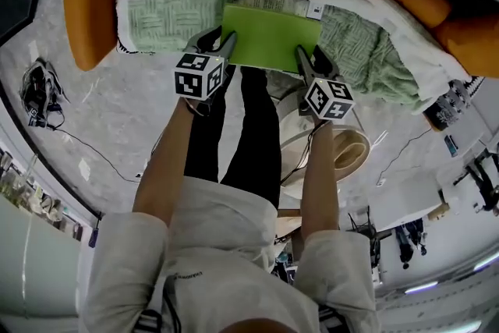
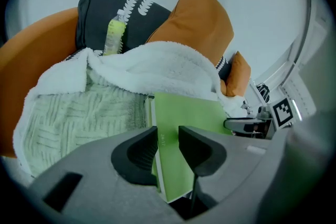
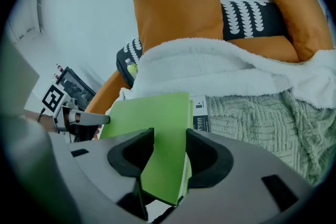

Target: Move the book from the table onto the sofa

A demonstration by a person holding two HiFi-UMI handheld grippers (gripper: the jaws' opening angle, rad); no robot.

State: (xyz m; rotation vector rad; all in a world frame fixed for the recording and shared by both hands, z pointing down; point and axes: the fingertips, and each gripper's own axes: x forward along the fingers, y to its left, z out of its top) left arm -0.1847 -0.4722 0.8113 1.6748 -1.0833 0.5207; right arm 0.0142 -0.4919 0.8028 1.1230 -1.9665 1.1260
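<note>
Head view looks steeply down; both gripper views closely share the book.

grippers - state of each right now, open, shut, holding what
left gripper: closed on the green book, at its left edge
right gripper: closed on the green book, at its right edge

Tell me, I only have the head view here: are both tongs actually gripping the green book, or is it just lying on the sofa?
Observer: In the left gripper view, one edge of the green book is clamped in the left tongs, pads on both faces.
Operator: And the other side?
Observer: In the right gripper view, the right tongs pinch the opposite edge the same way.
Operator: Anything further back that I can't see?
Observer: A yellow-green bottle rests against the dark patterned cushion at the back.
</note>
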